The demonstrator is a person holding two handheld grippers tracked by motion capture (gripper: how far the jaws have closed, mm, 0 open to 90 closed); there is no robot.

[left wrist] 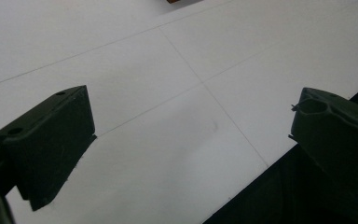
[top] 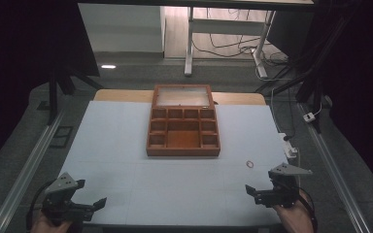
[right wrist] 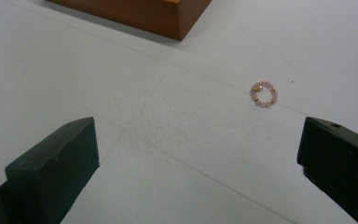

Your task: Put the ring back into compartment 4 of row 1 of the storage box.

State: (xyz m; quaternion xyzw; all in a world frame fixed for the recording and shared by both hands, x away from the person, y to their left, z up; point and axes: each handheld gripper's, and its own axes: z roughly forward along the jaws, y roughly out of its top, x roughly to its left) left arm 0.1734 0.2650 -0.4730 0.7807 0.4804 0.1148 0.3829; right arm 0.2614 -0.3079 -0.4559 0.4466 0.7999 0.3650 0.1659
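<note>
I hold both grippers — left gripper (top: 88,194), right gripper (top: 255,191) — wide open and empty near the table edge. The wooden box (top: 183,127) sits lid-up, so the beaded ring (right wrist: 264,94) likely goes inside.

Grey floor (top: 126,77), white desk legs (top: 189,43), tangled cables (top: 233,46) behind.

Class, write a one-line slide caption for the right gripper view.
Open tongs face a small beaded ring lying on the white table near a wooden box corner.

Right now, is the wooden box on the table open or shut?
Open. The wooden box has its lid tilted up at the back, and the high view looks straight into its compartments, which appear empty.
</note>
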